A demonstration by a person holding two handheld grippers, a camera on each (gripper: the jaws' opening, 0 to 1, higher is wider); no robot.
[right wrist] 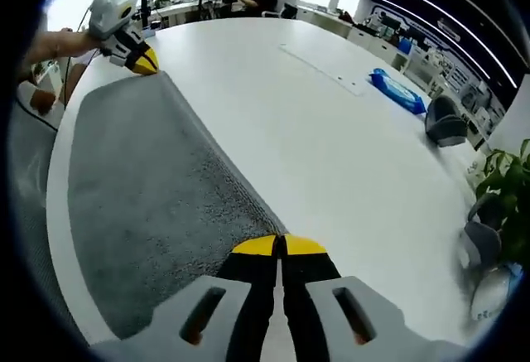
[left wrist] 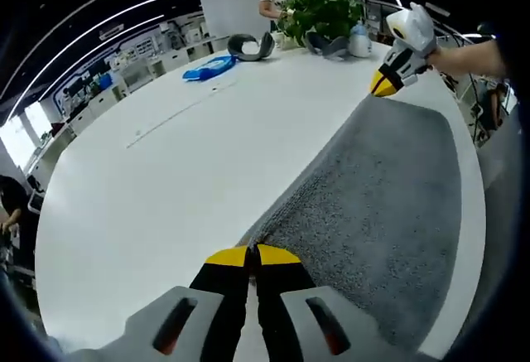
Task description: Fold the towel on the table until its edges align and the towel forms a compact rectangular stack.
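Yellow-tipped left gripper sits clenched at one corner of the grey towel, jaws closed together with the towel corner right at the tips; whether fabric is actually pinched, cannot tell. Right gripper same story at the opposite corner of that long edge, tips pressed shut on the towel's corner. Each gripper also appears far off in the other's view, tip down on the towel's far corner.

Towel lies flat along the near edge of the white table, one long side close to the table rim, the other long edge running straight between the two grippers.

Clutter, all well apart from the towel, toward the table's far side: blue packet, grey curved neck pillow, green potted plant, pale bottle beside it. Faint seam line crosses the tabletop. People stand beyond the table's far end.
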